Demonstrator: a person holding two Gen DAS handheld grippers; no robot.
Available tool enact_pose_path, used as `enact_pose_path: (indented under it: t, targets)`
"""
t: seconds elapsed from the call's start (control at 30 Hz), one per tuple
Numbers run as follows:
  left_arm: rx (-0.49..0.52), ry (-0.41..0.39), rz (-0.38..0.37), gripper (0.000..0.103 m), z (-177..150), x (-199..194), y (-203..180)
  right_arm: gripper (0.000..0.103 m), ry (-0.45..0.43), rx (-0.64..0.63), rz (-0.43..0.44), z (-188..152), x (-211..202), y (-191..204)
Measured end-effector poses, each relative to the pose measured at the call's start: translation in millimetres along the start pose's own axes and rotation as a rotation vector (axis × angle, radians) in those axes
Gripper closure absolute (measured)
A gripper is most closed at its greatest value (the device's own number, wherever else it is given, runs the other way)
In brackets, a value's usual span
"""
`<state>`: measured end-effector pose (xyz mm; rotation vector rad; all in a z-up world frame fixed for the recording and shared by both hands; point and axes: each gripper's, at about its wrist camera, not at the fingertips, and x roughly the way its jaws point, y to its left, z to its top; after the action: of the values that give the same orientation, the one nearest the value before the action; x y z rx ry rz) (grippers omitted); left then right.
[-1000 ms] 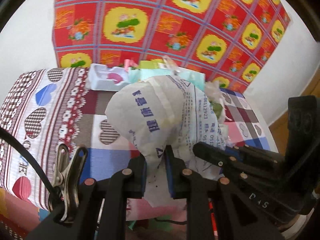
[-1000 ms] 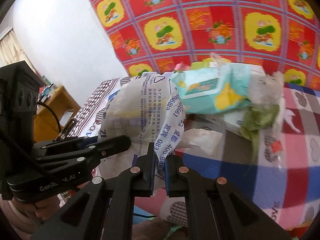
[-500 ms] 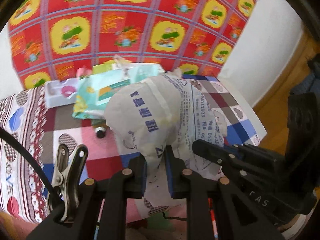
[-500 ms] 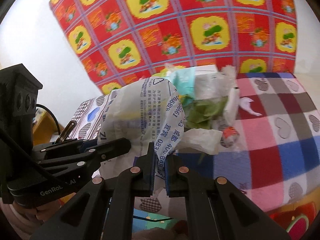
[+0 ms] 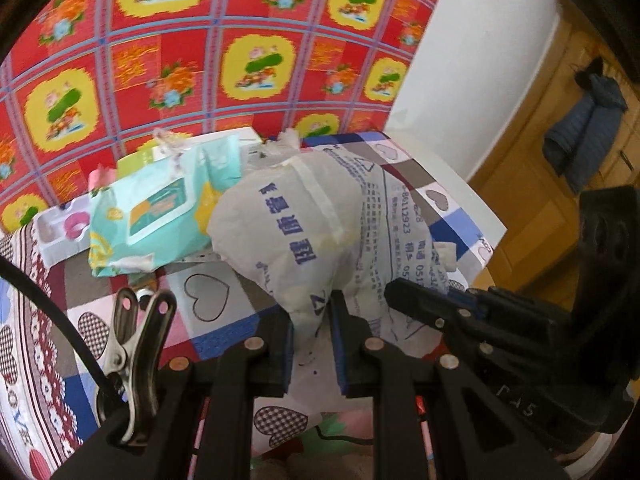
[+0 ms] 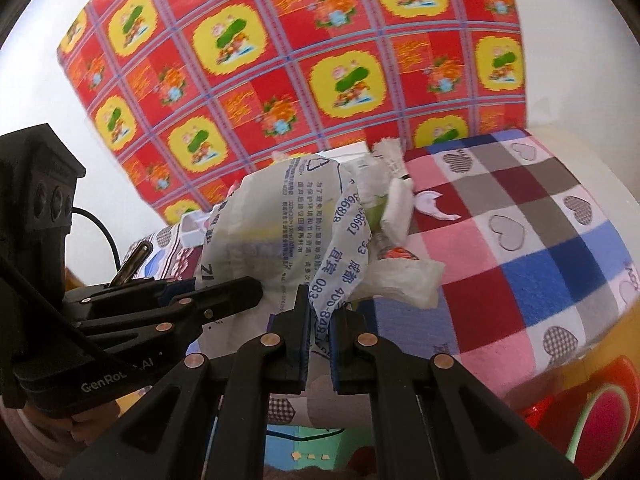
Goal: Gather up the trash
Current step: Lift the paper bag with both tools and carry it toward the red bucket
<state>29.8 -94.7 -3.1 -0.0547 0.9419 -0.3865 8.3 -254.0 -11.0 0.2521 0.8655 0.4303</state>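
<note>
Here, plastic bag (image 5: pixel 320 220) pinched by left gripper (image 5: pixel 311 312), right gripper (image 6: pixel 320 312).

Both views swing across the table: the wipes pack (image 5: pixel 160 208) now sits left of the printed plastic bag (image 5: pixel 320 232) in the left wrist view (a brown doorway and hanging blue jacket (image 5: pixel 584 136) come into sight), and it drops out of the right wrist view.

Thin crinkled plastic bag (image 5: pixel 320 220), soft cloth tablecloth (image 6: pixel 520 240), shiny metal clip (image 5: pixel 132 336).

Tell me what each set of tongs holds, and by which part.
Both grip the white printed plastic bag: the left tongs pinch one handle, the right tongs the other handle strip.
</note>
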Motion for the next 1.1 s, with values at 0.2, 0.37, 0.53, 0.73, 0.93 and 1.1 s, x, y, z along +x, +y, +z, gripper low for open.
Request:
enact_pose_path:
  t: [0.2,0.37,0.53,0.73,0.93,1.1]
  targets:
    - [0.060,0.013,-0.037,0.087,4.6,5.3,-13.9,0.094,-0.032,0.062,-0.056,-6.0,-13.3,-10.3]
    - [0.109,0.031,-0.088,0.087,5.1,12.6,-29.7,0.094,-0.053,0.108,-0.113,-14.9,-26.5,-23.4]
    - [0.172,0.047,-0.136,0.087,1.7,19.8,-50.5,0.094,-0.080,0.169,-0.174,-28.7,-42.5,-35.6]
    - [0.232,0.062,-0.190,0.087,-2.1,25.8,-73.8,0.094,-0.112,0.216,-0.232,-42.2,-60.4,-45.0]
    - [0.302,0.060,-0.220,0.087,-7.5,22.0,-95.3,0.094,-0.146,0.265,-0.267,-54.3,-76.1,-54.1]
    - [0.340,0.079,-0.243,0.087,-12.0,22.7,-110.7,0.094,-0.159,0.309,-0.299,-65.0,-87.7,-62.4]
